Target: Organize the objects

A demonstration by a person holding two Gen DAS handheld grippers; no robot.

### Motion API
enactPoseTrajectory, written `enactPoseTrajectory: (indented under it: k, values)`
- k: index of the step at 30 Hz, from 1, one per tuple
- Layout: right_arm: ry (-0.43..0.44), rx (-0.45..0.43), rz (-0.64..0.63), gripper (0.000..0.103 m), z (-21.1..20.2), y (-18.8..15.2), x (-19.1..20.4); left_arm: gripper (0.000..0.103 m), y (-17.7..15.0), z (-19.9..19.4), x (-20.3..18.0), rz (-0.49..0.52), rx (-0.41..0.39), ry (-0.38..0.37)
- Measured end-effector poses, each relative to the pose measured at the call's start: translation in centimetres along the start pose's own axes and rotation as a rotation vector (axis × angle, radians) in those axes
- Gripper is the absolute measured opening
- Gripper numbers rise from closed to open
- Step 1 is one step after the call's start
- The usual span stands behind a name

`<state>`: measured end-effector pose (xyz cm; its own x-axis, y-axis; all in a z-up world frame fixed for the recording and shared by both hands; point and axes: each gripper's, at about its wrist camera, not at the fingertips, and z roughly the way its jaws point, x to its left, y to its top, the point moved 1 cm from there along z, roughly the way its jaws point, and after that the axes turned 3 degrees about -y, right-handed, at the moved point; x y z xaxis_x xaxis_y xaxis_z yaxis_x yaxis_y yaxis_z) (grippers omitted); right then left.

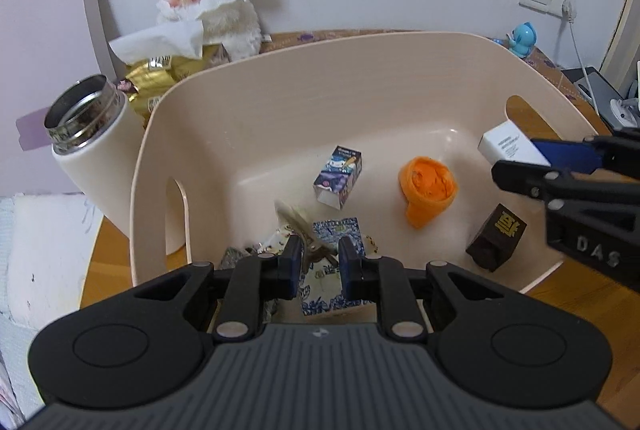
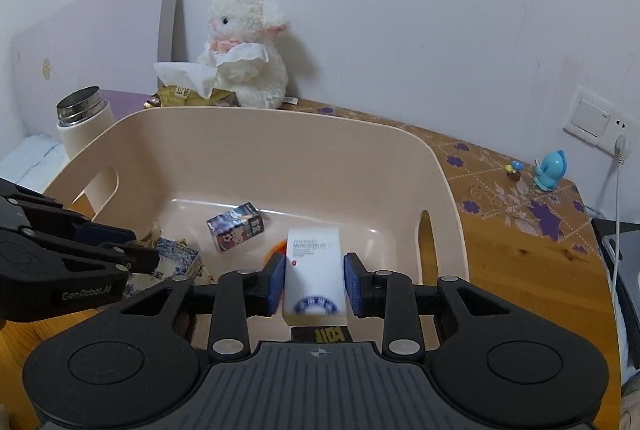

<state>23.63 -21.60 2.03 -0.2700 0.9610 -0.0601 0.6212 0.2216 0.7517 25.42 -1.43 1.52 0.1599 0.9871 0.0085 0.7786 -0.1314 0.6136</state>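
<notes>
A: What do the fingers hold?

B: The right gripper (image 2: 314, 284) is clenched on a white box (image 2: 314, 270), above the beige basket (image 2: 248, 134). The left gripper (image 1: 319, 262) stands parted over a blue-patterned packet (image 1: 336, 230), gripping nothing.

A: And around them?

B: Inside the basket lie an orange cloth (image 1: 428, 188), a small printed carton (image 1: 338, 176) and a dark brown box (image 1: 496, 237). A thermos (image 1: 90, 146) stands just outside, at its left.

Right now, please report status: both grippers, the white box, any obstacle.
Right hand-held gripper shut on white box, over the beige bin. Left hand-held gripper open, low in bin, holding nothing. Dark brown box lies beneath the white box.
</notes>
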Motion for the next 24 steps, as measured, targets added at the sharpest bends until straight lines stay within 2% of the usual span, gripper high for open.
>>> enactPoseTrajectory:
  k: [2,4,6,9,11,16,24]
  values:
    - [-0.006,-0.025,0.008,0.062,-1.0,-0.1,-0.2,0.029,0.0,-0.2,0.0,0.010,-0.005,0.001]
    - [-0.018,-0.059,0.016,0.073,-2.3,-0.1,-0.4,0.062,0.0,-0.9,0.1,0.002,-0.020,0.013]
    - [-0.025,-0.085,0.017,0.077,-3.6,0.0,-0.5,0.073,-0.1,-1.9,0.2,-0.008,-0.050,0.009]
    - [-0.028,-0.109,0.011,0.085,-5.7,-0.1,-0.5,0.076,-0.2,-3.6,0.0,0.002,-0.084,0.011]
    - [-0.031,-0.117,0.019,0.097,-6.9,-0.3,-0.4,0.079,-0.4,-4.9,-0.1,0.008,-0.108,0.020]
    - [-0.020,-0.131,0.026,0.098,-9.5,-1.4,0.1,0.085,-1.5,-7.9,0.0,-0.013,-0.166,0.017]
    - [-0.034,-0.154,0.017,0.103,-14.1,-4.2,1.9,0.085,-4.6,-12.4,-0.9,-0.018,-0.218,0.020]
